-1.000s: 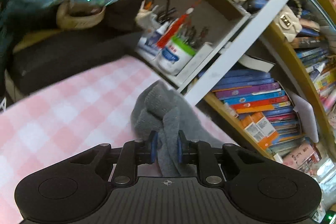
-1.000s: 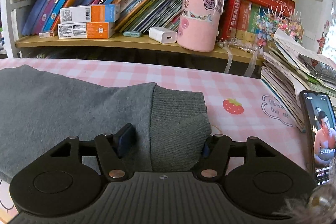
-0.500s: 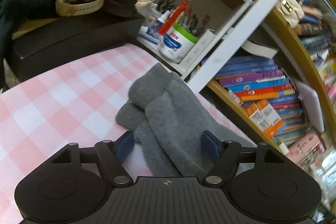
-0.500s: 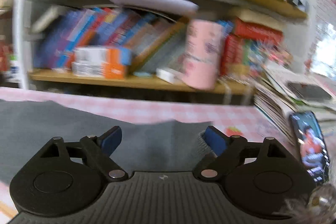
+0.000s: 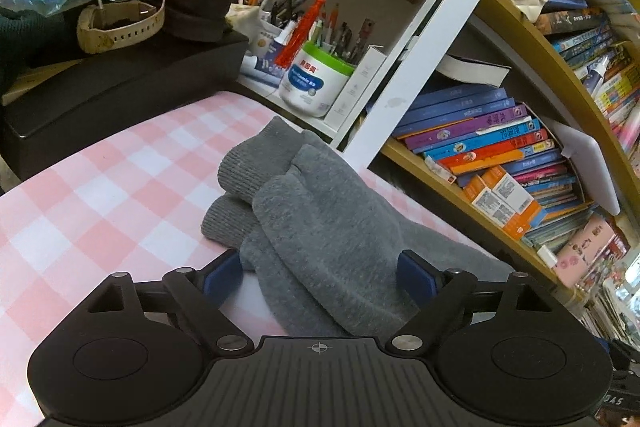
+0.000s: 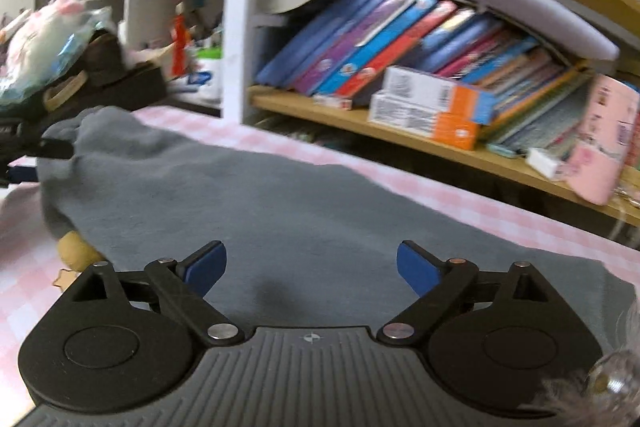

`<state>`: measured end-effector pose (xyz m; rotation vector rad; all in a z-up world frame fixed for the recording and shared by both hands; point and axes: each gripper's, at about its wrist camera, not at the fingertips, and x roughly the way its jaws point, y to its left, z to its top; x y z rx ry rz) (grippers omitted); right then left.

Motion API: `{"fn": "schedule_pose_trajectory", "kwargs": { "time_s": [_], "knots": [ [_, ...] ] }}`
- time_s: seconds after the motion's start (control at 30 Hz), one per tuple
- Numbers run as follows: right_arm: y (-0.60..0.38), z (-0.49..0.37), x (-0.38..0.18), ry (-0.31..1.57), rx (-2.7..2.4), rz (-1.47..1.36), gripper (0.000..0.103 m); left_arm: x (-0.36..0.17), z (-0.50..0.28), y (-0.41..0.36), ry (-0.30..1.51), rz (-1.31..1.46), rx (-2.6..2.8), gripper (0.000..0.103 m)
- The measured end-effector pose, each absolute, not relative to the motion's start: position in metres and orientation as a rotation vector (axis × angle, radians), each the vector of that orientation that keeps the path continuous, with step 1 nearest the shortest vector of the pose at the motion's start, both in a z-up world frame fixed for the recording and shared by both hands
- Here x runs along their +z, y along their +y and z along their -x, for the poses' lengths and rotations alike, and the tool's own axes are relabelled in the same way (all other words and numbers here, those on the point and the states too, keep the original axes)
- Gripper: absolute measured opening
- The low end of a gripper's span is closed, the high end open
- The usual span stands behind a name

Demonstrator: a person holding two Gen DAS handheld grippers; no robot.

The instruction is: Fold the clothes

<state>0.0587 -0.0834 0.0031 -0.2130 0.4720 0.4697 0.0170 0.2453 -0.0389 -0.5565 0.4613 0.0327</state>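
The pink checked tablecloth (image 5: 100, 195) carries the whole job, with the bookshelf (image 6: 400, 135) close behind its far edge. On it the grey garment (image 6: 300, 211) lies spread flat in a long band in the right wrist view; in the left wrist view its ribbed cuffs (image 5: 240, 163) and soft ends sit piled one on another near the table's far corner.

Both tools have let go. The left gripper (image 5: 320, 271) has just been opening, its jaws now wide with the piled cloth lying loose between them, the pads not pressing it. The right gripper (image 6: 311, 265) has likewise just been opening and hovers over the flat middle of the garment, nothing pinched.

The step in hand looks like a release after laying one fold, and then a fresh grip for the next. To do it well, the person should lift each tool clear straight off the cloth, so the blue pads do not drag the layers (the left pile is already a little rumpled). Next grips belong on matched edges, both layers taken together, and carried low across the table.
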Motion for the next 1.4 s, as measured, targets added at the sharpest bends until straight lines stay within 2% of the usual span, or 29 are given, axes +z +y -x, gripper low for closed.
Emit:
{"fn": "schedule_pose_trajectory", "kwargs": {
  "time_s": [0.57,0.8,0.83,0.87,0.97,1.0,1.13,1.4],
  "knots": [
    [-0.049,-0.04,-0.017,0.47,0.54,0.38,0.094,-0.039,-0.017,0.247,0.452,0.584,0.013,0.093],
    [-0.051,-0.043,-0.017,0.484,0.538,0.367,0.097,-0.039,-0.016,0.246,0.441,0.6,0.032,0.091],
    [-0.051,-0.043,-0.017,0.485,0.538,0.367,0.097,-0.038,-0.017,0.245,0.444,0.598,0.038,0.085],
    [-0.051,-0.043,-0.017,0.486,0.538,0.366,0.097,-0.039,-0.018,0.244,0.455,0.6,0.035,0.063],
    [-0.051,-0.042,-0.018,0.485,0.539,0.366,0.097,-0.042,-0.022,0.242,0.467,0.631,0.026,0.034],
    [-0.051,-0.042,-0.018,0.486,0.539,0.364,0.097,-0.04,-0.02,0.24,0.445,0.633,0.021,0.03],
    [-0.051,-0.044,-0.018,0.492,0.544,0.356,0.097,-0.031,-0.012,0.232,0.355,0.64,0.002,0.022],
    [-0.053,-0.048,-0.017,0.508,0.551,0.331,0.099,0.006,0.005,0.178,0.191,0.455,-0.022,0.021]
  ]
}}
